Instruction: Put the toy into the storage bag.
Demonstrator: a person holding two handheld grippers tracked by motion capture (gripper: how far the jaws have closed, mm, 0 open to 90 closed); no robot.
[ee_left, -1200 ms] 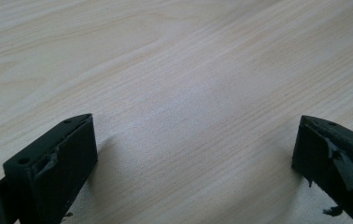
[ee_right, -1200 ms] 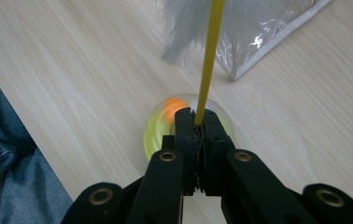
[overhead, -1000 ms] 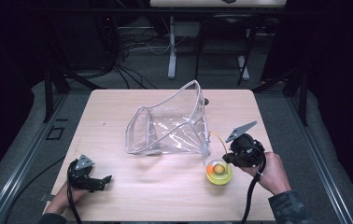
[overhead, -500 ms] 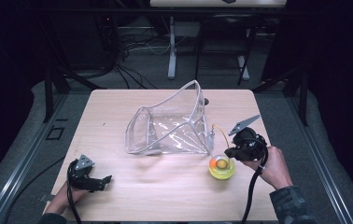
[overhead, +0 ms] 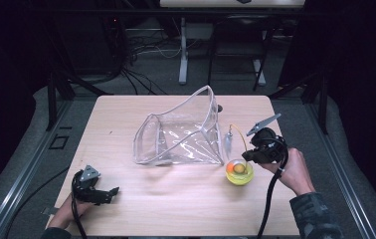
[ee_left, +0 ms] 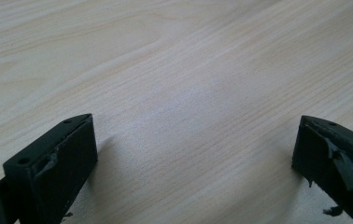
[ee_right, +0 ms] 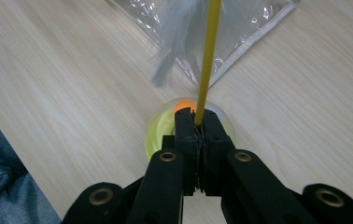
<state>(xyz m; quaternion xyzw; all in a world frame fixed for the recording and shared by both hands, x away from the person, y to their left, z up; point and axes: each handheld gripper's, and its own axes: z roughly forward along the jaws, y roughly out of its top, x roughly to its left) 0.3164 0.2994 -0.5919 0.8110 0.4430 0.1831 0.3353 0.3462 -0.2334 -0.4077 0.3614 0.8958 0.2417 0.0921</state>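
Observation:
My right gripper point(overhead: 248, 157) is shut on the thin yellow stem point(ee_right: 209, 56) of a small toy. The stem rises from a round yellow-green base point(overhead: 239, 173) that holds an orange ball point(ee_right: 184, 105), and a grey feather point(ee_right: 174, 42) hangs from its curved top. The base is at or just above the tabletop, near the front right corner of a clear plastic bag point(overhead: 181, 132) that stands open in the middle of the table. My left gripper point(overhead: 109, 191) rests at the front left, jaws wide open over bare wood point(ee_left: 198, 154).
The light wooden table point(overhead: 126, 114) has dark floor on all sides. Cables and stand legs lie beyond its far edge. A cable point(overhead: 268, 204) trails from the right gripper toward the front edge.
The right gripper has carried the toy a little to the right and away from the front edge, closer to the bag's corner. The left gripper has stayed put.

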